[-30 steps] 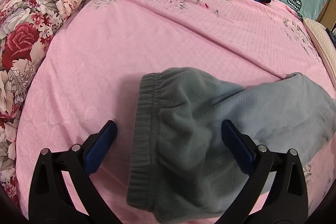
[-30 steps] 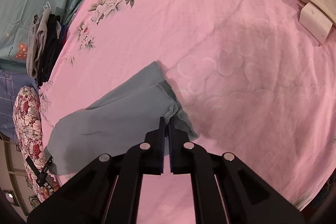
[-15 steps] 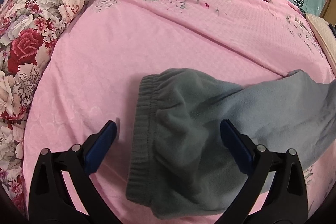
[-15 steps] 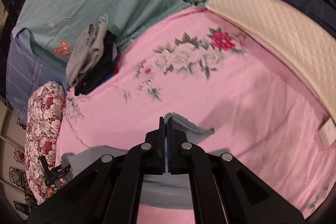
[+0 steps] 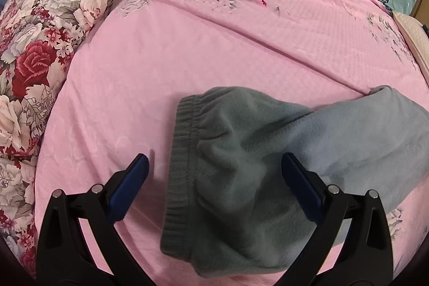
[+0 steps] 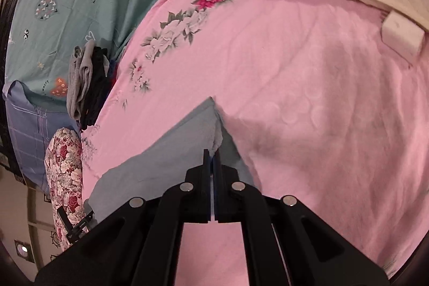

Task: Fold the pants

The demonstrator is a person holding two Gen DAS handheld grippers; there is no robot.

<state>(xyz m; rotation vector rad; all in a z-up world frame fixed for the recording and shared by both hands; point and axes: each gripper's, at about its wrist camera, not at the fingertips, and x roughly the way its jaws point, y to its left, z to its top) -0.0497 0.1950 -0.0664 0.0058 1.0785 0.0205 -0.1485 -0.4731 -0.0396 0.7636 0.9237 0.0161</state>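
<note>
— Where are the pants [image 5: 268, 165] now?

— On the pink sheet [image 5: 214, 50], lying across in front of me. The waistband [image 5: 182, 165] is at my left side, and the legs run away to the right.

— And your left claw [image 5: 214, 178]?

— It is spread wide and holds nothing. It hovers over the waist end, one finger beside the waistband, the other above the fleece.

— The right claw [image 6: 212, 152]?

— Pressed together on the leg hem [image 6: 214, 130], which hangs a little above the sheet.

— So which way must the fold go?

— I think along the long axis: the hem has to travel left, toward the waistband. My right claw is the one on the hem, so it should carry it; the left is nearer to the waist and can pin it.
</note>
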